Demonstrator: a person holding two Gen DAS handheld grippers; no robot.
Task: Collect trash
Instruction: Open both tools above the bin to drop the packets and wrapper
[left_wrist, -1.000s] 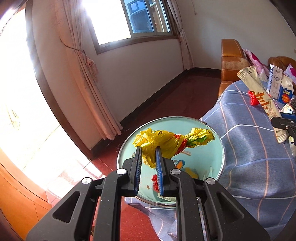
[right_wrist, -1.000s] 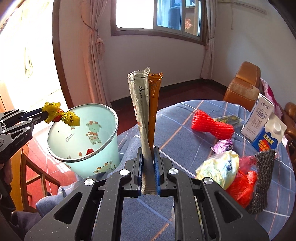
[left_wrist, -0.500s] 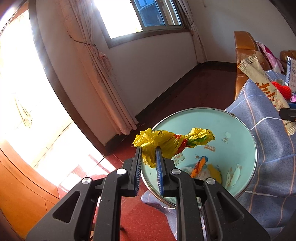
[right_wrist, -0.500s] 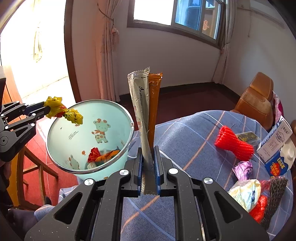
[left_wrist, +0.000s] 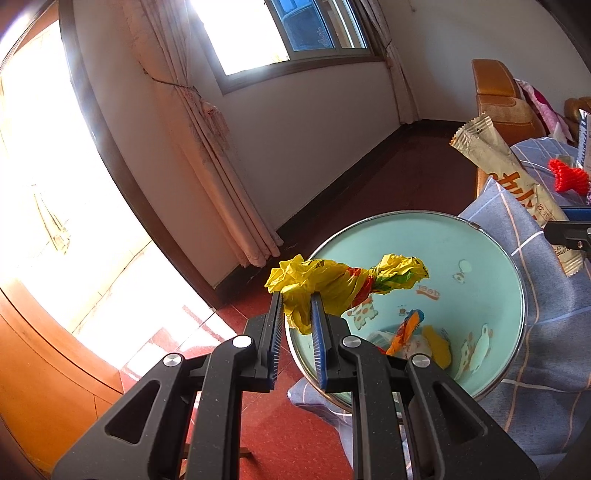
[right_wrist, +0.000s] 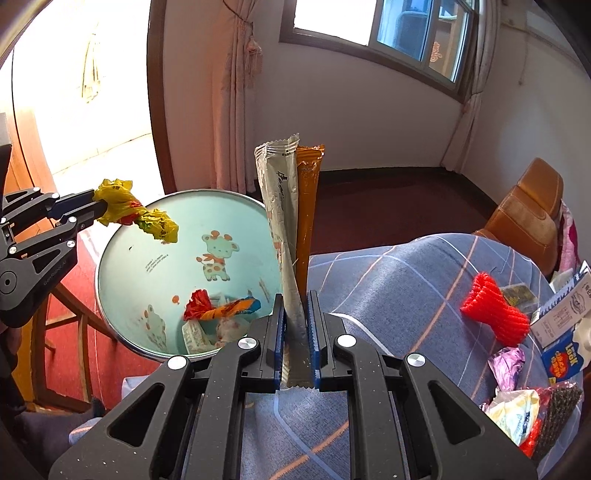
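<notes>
- Clutter is sitting on the blue checked tablecloth (right_wrist: 399, 273): red foam net (right_wrist: 495, 314), purple foil wrapper (right_wrist: 506, 363), milk carton (right_wrist: 565, 325), black mesh scrap (right_wrist: 557, 410), all well apart from the teal bin (right_wrist: 122, 288).
- Bin is standing just beside the cloth edge; candy wrappers and paper scraps are lying in its bottom, nothing is blocking its mouth.
- Curtain (left_wrist: 207, 136), window (right_wrist: 417, 33) and brown armchair (right_wrist: 532, 218) are showing behind.
- Bin wall is showing giraffe cartoons; small print there is too small to read.
- Carton print is blurred, not readable.
- Left gripper (left_wrist: 297, 306) is pointing downward over the bin rim, clamping a crumpled yellow bag (left_wrist: 343, 280) hanging above the opening.
- Right gripper (right_wrist: 297, 321) is tilting down beside the bin, pinching two long sachets (right_wrist: 284, 221), grey and orange, upright.
</notes>
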